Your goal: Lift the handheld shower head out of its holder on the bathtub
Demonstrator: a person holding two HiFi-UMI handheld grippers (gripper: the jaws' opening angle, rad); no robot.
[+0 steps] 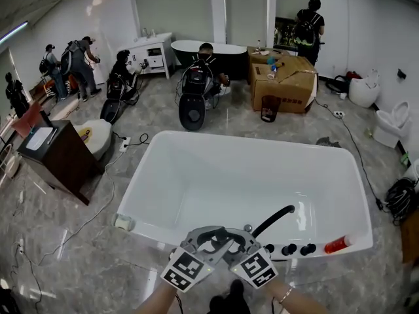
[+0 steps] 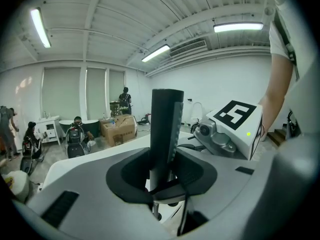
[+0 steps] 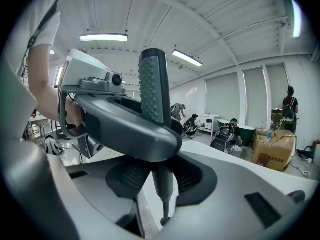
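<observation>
The handheld shower head (image 2: 166, 134) is a dark, upright stick that stands between my left gripper's jaws, and its nubbed spray face (image 3: 152, 89) shows in the right gripper view. My left gripper (image 2: 162, 179) is shut on its lower part. My right gripper (image 3: 162, 181) is shut on its thin stem from the other side. In the head view both grippers meet above the near rim of the white bathtub (image 1: 150, 175): left gripper (image 1: 204, 241), right gripper (image 1: 237, 242). They hide most of the shower head there.
On the tub's near rim stand a black curved spout (image 1: 275, 218), several black knobs (image 1: 289, 248) and a red item (image 1: 338, 244). Beyond the tub are several people, a cardboard box (image 1: 283, 82), a dark cabinet (image 1: 59, 156) and cables on the floor.
</observation>
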